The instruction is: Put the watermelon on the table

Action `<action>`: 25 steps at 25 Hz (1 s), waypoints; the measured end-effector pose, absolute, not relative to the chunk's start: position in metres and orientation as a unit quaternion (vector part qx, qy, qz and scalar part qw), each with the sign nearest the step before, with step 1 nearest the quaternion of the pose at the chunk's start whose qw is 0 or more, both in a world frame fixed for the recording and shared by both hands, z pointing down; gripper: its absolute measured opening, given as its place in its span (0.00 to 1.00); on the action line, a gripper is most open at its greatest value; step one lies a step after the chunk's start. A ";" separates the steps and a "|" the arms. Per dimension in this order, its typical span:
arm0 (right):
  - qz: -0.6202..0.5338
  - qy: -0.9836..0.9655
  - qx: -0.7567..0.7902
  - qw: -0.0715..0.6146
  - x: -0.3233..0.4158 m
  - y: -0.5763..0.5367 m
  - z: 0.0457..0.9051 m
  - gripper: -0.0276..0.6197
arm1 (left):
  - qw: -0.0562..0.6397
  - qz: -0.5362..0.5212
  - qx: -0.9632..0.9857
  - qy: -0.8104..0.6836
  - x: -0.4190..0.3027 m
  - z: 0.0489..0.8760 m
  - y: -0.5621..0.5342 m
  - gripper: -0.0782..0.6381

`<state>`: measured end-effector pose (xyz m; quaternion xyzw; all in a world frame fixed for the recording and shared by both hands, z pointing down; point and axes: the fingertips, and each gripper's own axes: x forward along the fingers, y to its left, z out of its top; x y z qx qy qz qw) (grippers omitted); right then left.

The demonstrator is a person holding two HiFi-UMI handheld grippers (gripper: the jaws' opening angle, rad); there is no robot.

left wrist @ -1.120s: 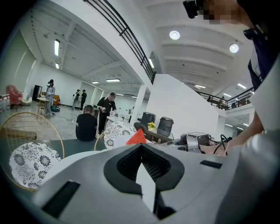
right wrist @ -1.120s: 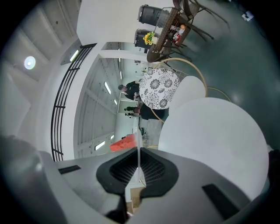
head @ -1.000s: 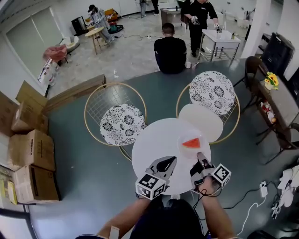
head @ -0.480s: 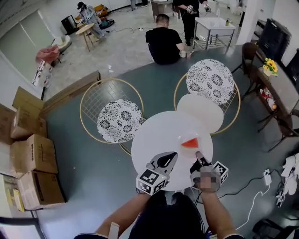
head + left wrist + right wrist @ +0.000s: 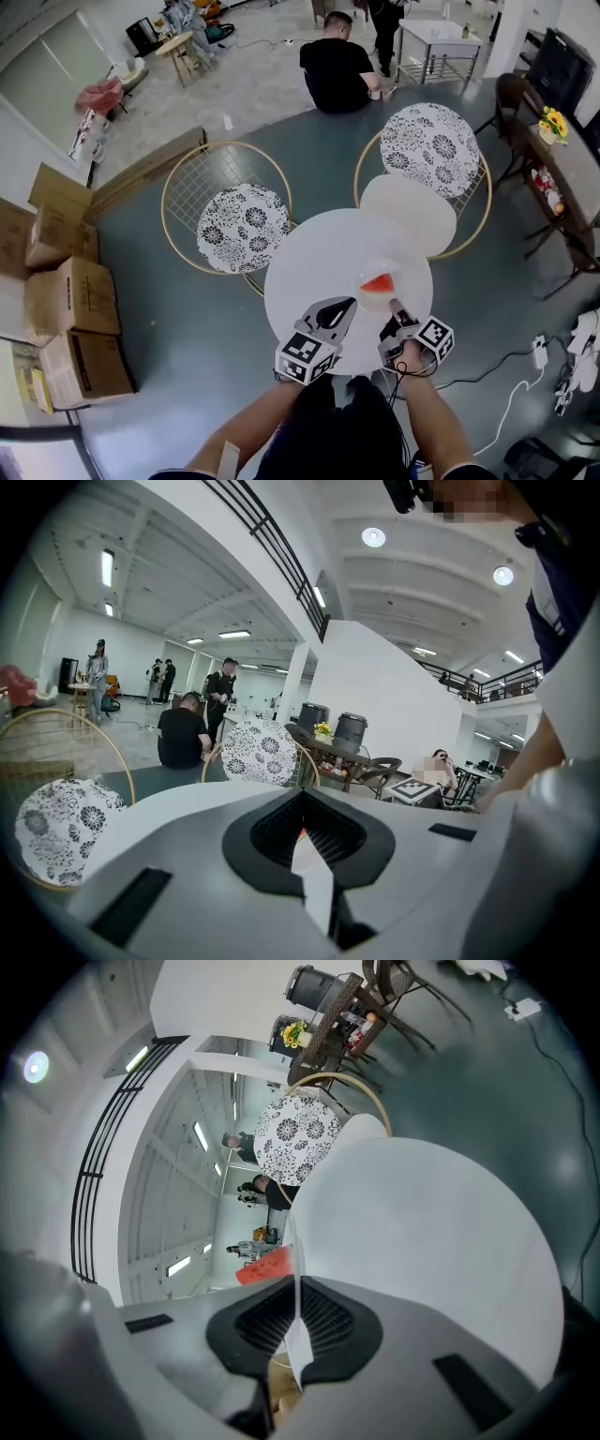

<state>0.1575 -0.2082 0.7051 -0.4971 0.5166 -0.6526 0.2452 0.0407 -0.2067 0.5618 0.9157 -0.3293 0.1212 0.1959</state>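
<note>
A red watermelon slice [image 5: 379, 283] lies on a clear plate [image 5: 364, 277] over the near right part of the round white table [image 5: 309, 262]. My right gripper [image 5: 392, 305] is shut on the plate's near rim. In the right gripper view the thin rim runs up between the jaws [image 5: 298, 1330], with the slice [image 5: 265, 1266] just beyond. Whether the plate rests on the table I cannot tell. My left gripper [image 5: 349, 303] hangs just left of the plate, jaws drawn together on nothing. In the left gripper view only a sliver shows between the jaws [image 5: 309, 874].
Two round wire chairs with patterned cushions [image 5: 244, 241] [image 5: 431, 148] stand behind the table. A smaller white round top [image 5: 408, 211] adjoins it at the back right. Cardboard boxes [image 5: 61, 300] are stacked at the left. A person [image 5: 336, 70] sits on the floor beyond; cables [image 5: 525, 361] lie at the right.
Both grippers have sunk toward the table, the right one more, carrying the plate and watermelon down with it. Neither gripper has changed its jaws.
</note>
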 end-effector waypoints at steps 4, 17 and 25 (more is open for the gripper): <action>-0.658 0.516 -0.498 0.230 0.158 -0.213 0.716 0.06 | 0.204 0.125 0.911 -0.336 0.040 0.566 -0.207 0.11; -0.668 0.520 -0.493 0.200 0.150 -0.225 0.733 0.06 | 0.212 0.135 0.903 -0.347 0.041 0.574 -0.207 0.11; -0.654 0.539 -0.509 0.147 0.151 -0.230 0.739 0.06 | 0.212 0.140 0.903 -0.346 0.041 0.575 -0.207 0.11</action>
